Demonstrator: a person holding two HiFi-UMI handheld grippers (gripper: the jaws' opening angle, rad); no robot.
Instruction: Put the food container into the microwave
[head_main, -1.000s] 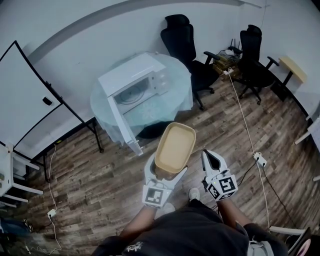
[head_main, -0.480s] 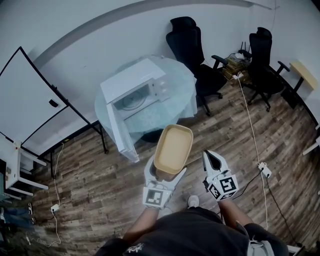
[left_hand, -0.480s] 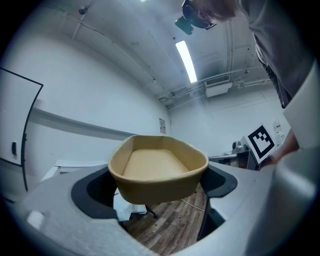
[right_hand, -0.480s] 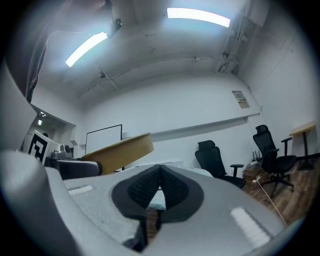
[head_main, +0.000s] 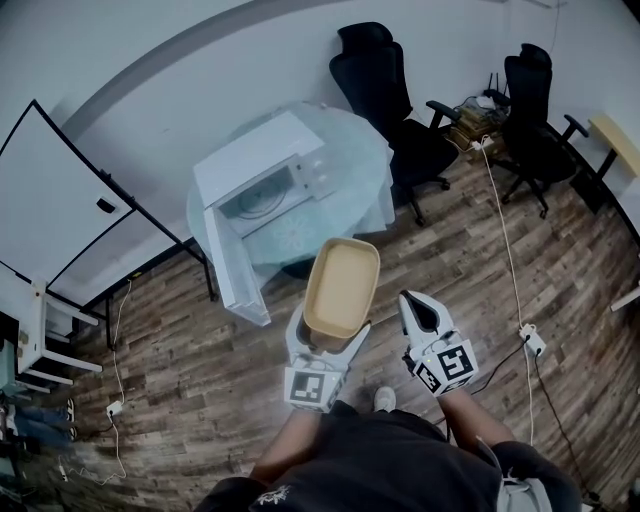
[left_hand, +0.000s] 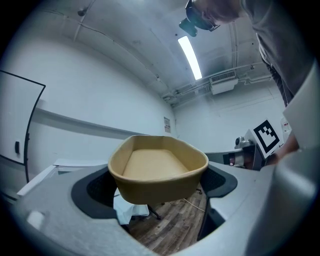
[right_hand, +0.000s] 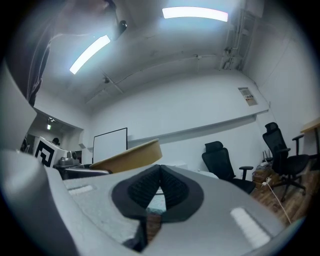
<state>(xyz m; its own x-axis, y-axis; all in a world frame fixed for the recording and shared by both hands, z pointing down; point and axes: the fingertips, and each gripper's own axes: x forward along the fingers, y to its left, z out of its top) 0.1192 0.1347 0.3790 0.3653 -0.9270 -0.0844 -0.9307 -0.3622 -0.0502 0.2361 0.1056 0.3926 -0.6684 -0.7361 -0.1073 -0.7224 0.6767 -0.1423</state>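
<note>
Food container perhaps nearer microwave

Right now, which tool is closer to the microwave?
Left. The left tool, gripping the food container, sits in front of the open microwave but apart from it; the right tool, shut, is farther right.

A black office chair stands beside the glass table; whiteboard at left.

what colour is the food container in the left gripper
Tan, a plain yellowish beige food container; clearest in the left gripper view.
</note>
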